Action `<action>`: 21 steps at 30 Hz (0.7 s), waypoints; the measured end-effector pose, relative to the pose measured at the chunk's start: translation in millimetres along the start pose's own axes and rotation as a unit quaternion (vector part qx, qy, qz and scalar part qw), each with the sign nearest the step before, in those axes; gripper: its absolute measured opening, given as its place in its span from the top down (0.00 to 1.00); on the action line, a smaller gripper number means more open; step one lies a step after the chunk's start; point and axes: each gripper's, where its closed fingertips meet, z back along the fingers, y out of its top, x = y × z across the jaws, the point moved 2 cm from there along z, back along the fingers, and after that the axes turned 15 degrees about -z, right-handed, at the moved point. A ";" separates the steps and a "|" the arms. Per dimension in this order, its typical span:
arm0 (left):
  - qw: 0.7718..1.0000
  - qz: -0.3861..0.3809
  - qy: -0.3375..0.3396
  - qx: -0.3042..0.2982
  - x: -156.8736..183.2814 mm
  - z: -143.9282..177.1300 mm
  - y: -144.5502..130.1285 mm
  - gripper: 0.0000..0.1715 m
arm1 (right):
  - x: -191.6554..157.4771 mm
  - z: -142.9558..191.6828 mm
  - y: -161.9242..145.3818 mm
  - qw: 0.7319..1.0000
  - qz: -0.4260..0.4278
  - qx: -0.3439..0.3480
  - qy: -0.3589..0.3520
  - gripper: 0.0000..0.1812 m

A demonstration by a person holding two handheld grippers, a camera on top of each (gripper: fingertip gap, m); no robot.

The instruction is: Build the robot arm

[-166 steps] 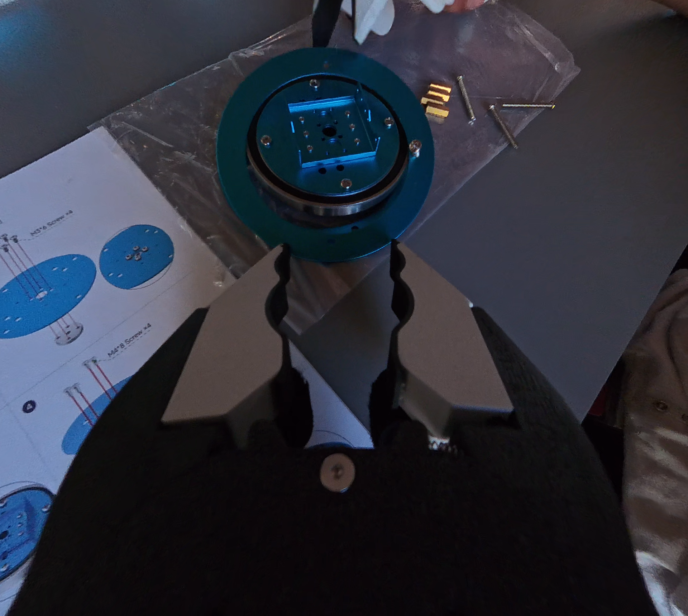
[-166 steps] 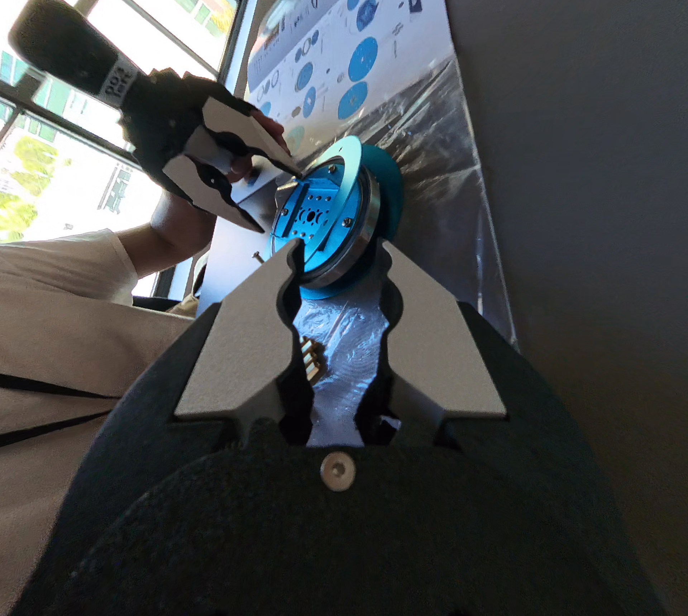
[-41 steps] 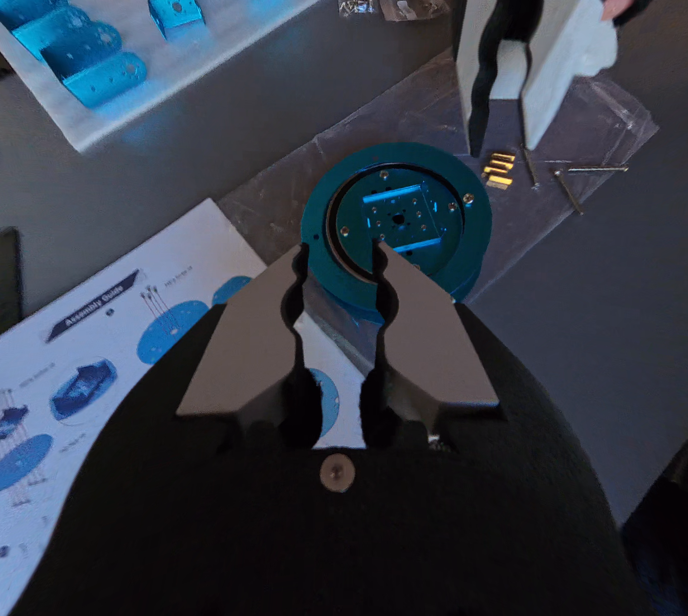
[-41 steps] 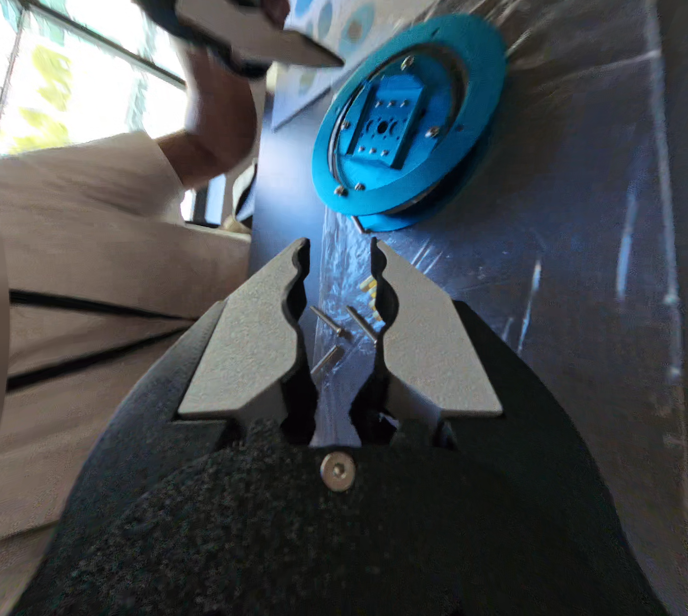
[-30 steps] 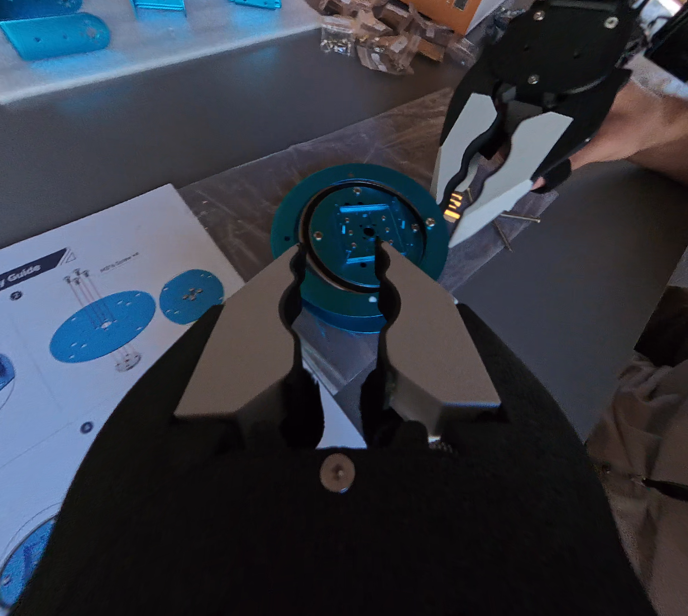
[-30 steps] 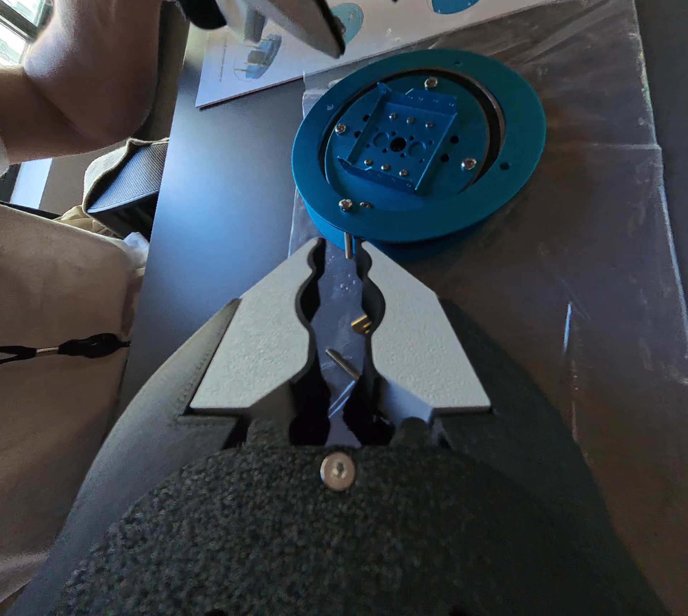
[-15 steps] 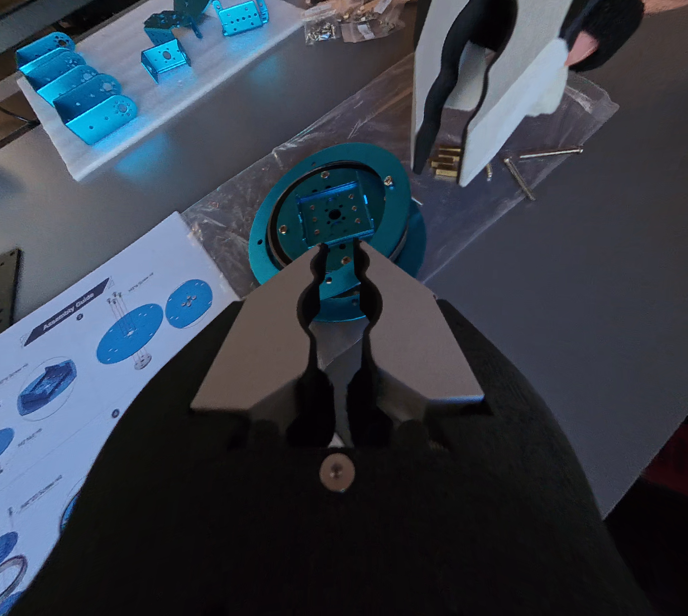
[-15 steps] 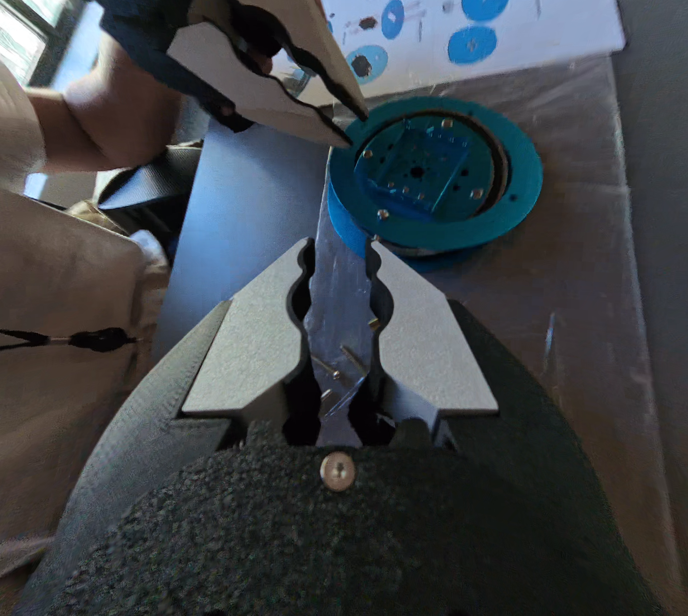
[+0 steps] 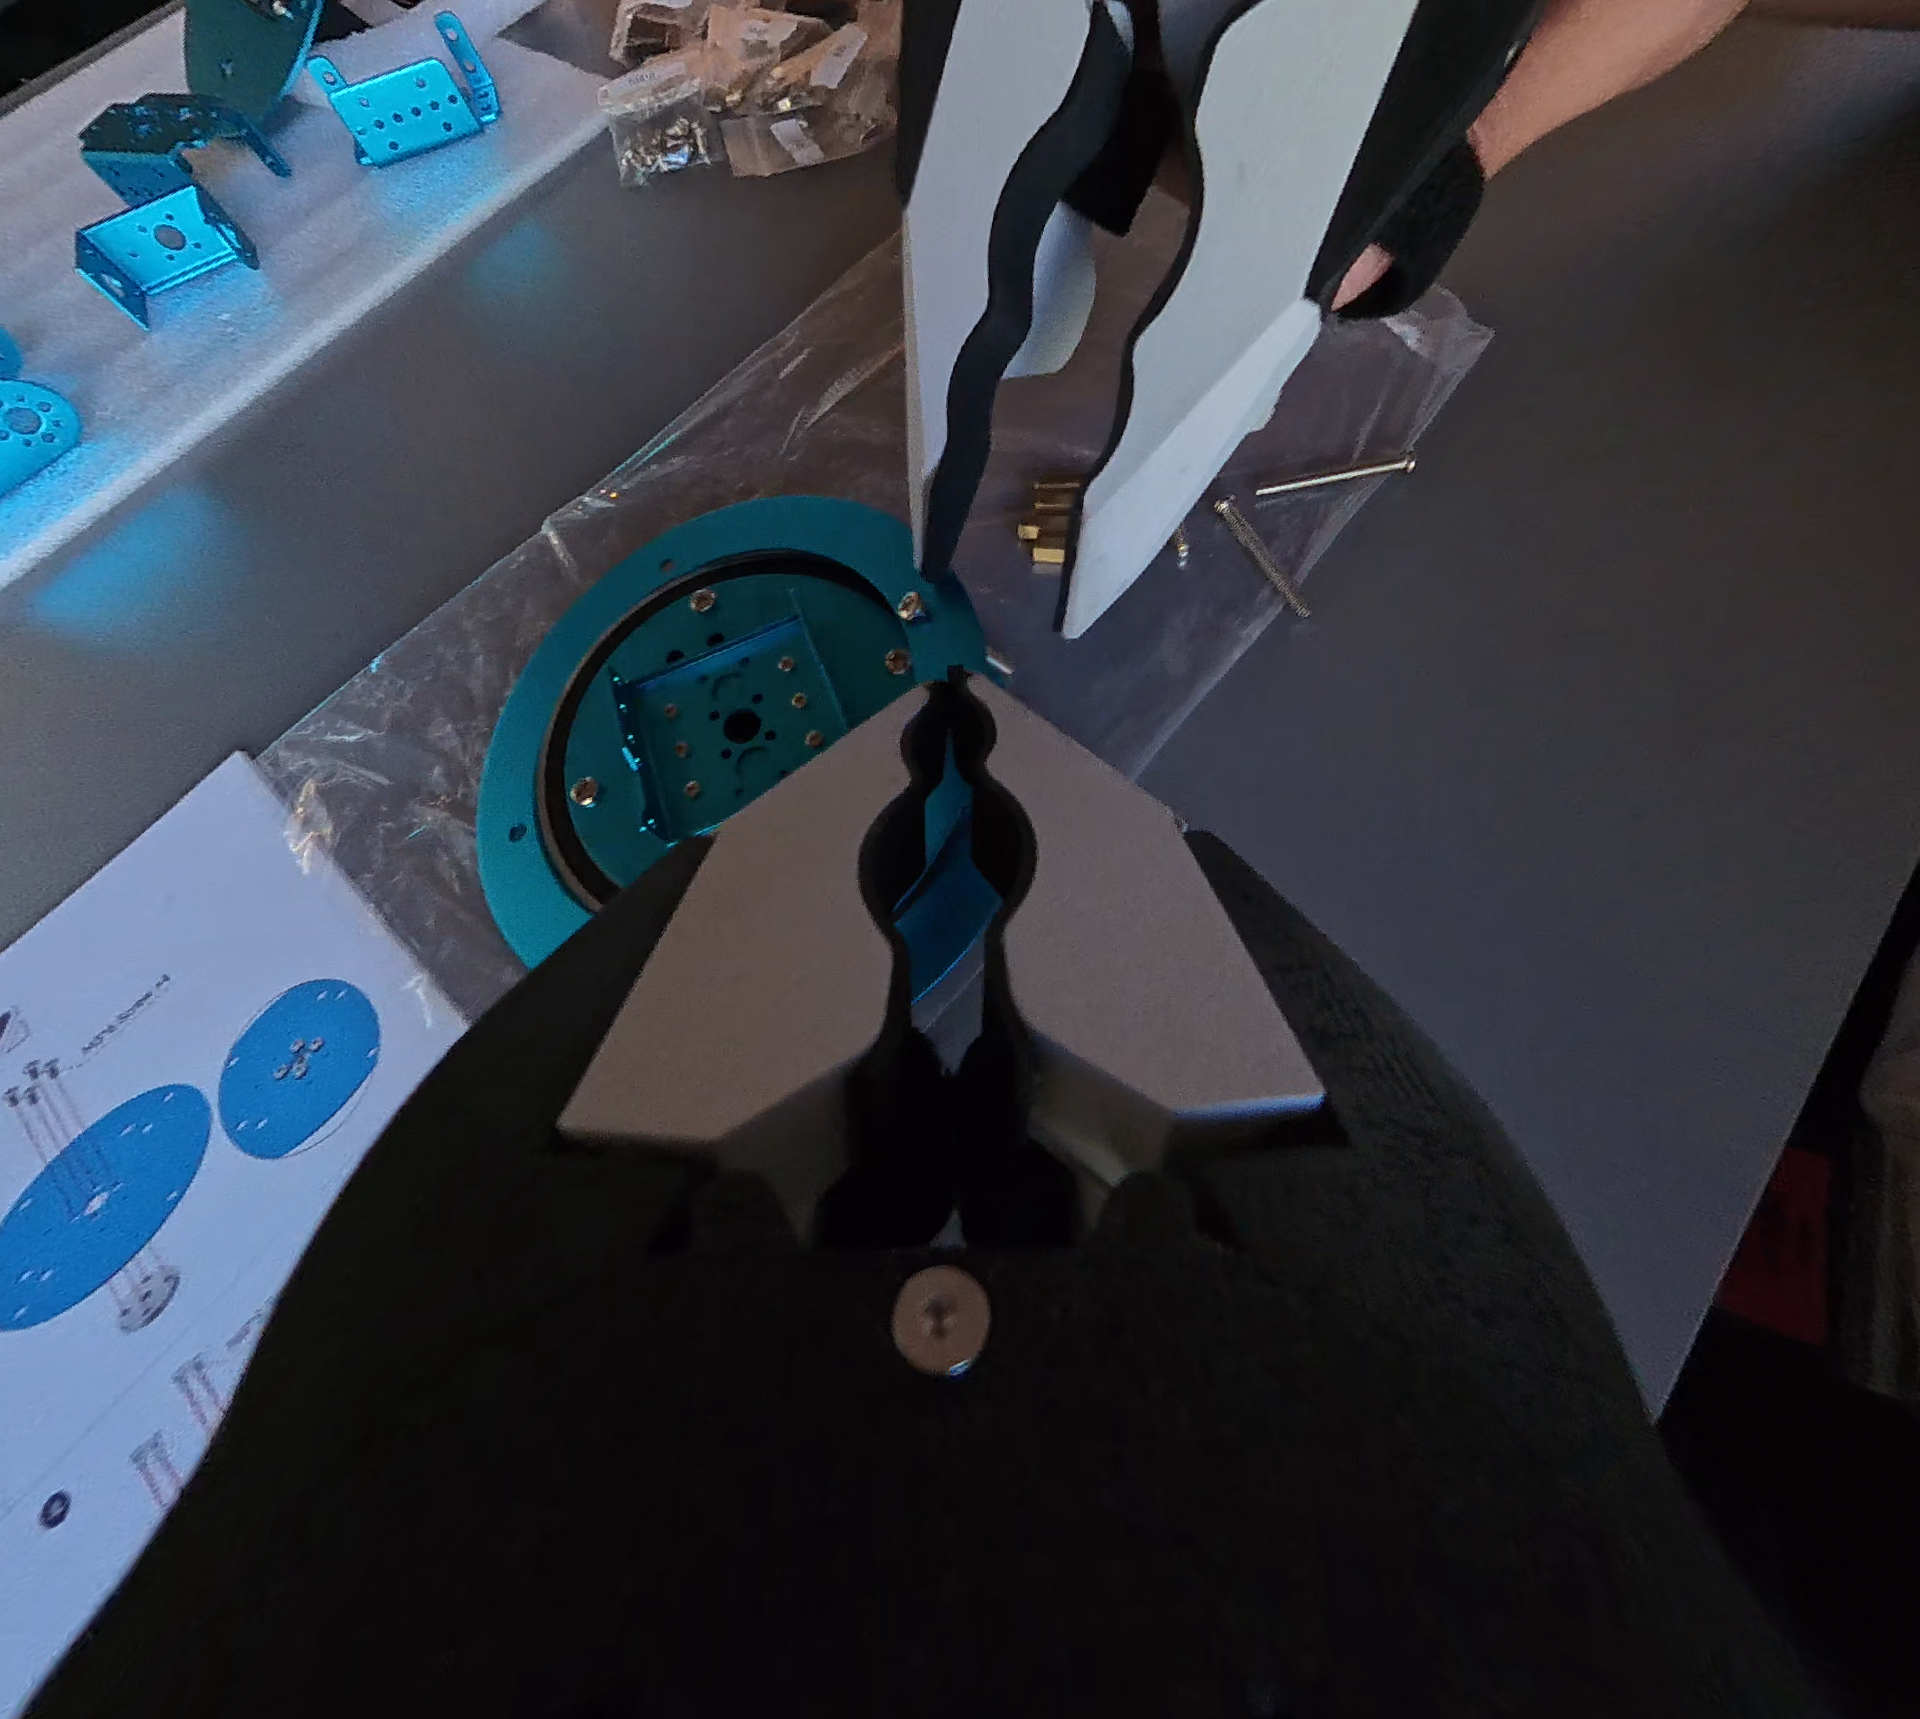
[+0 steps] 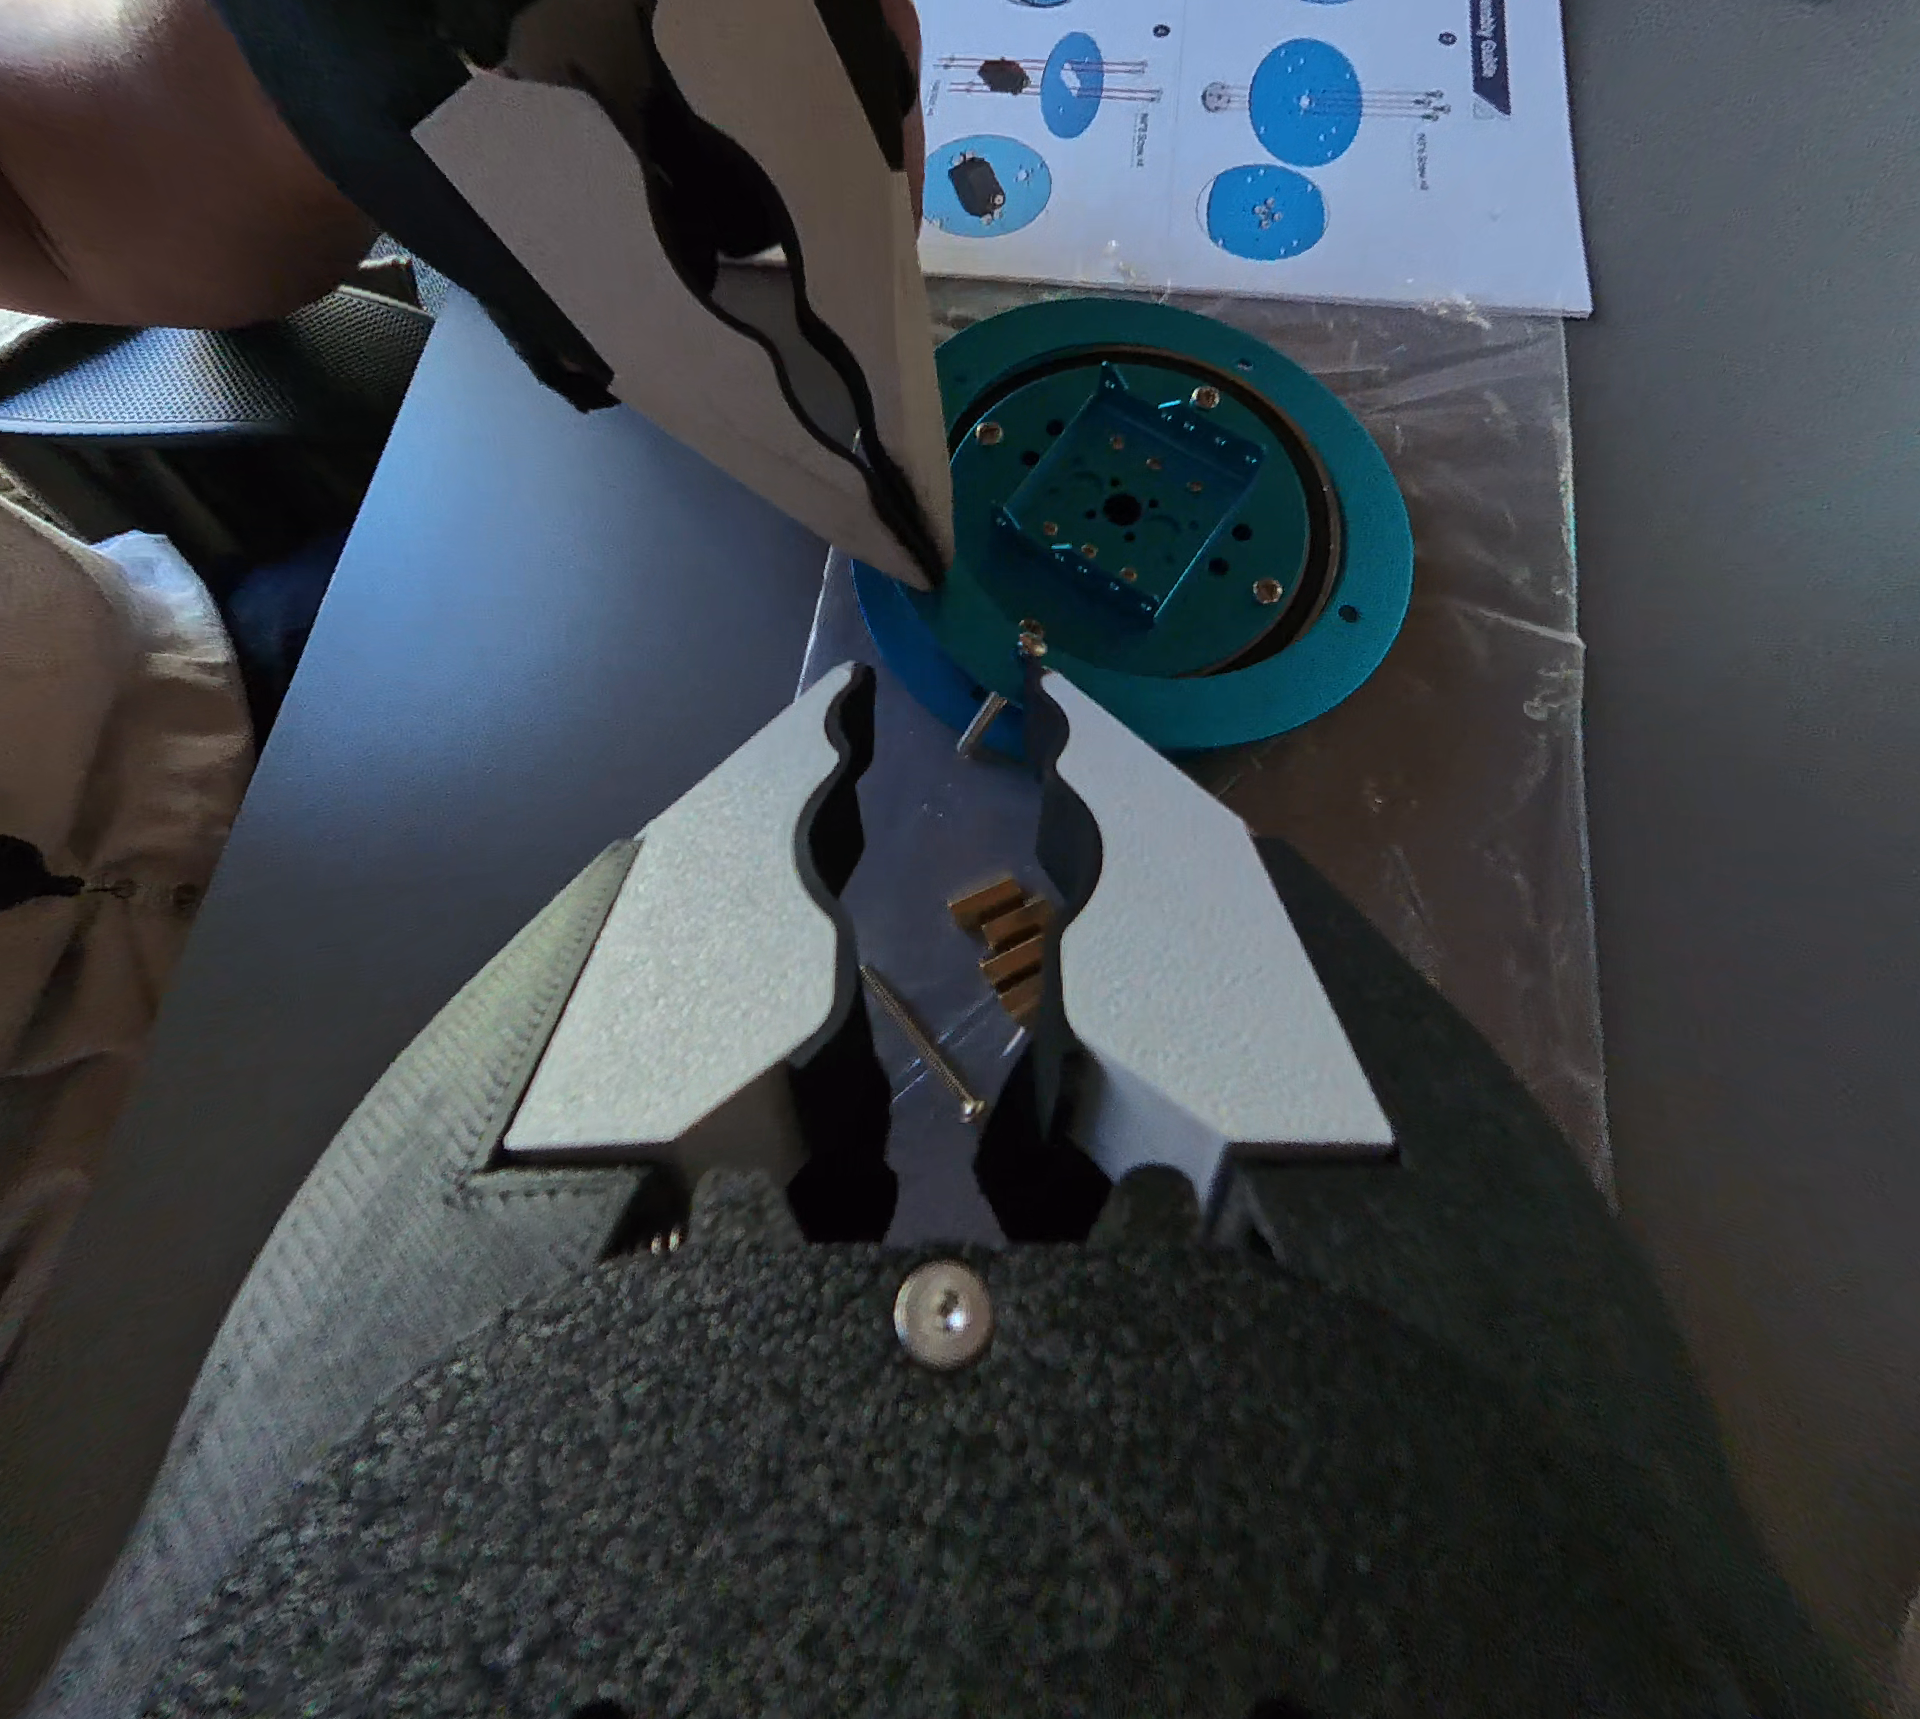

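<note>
Here, left claw (image 9: pixel 951 698) clamped on round teal metal turntable plate (image 9: pixel 582 693) rim at 5 o'clock; rigid, slick, weighty-looking; right claw (image 10: pixel 945 682) apart, one tip touching rim.

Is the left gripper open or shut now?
Shut. The left gripper has its fingertips together on the edge of the blue round plate, and the right wrist view shows its tips pinching the same rim.

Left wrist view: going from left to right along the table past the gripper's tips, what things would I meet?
Instruction sheet → blue round plate assembly → brass standoffs → long screws, all but the sheet on a clear plastic bag.
</note>
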 end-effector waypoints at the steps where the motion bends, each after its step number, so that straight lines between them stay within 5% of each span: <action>1: 1.000 0.002 -0.006 0.002 1.9 -0.8 1.1 1.00 | 1.0 0.2 0.0 1.000 -0.003 0.003 -0.003 0.87; 9: 1.000 -0.006 -0.008 -0.009 4.3 -2.6 -0.3 1.00 | 6.0 -3.4 9.9 0.997 -0.061 0.026 0.026 0.87; 21: 1.000 0.013 0.018 -0.006 -10.9 9.4 -1.6 1.00 | 9.4 -13.5 10.0 0.999 -0.003 0.013 -0.051 0.97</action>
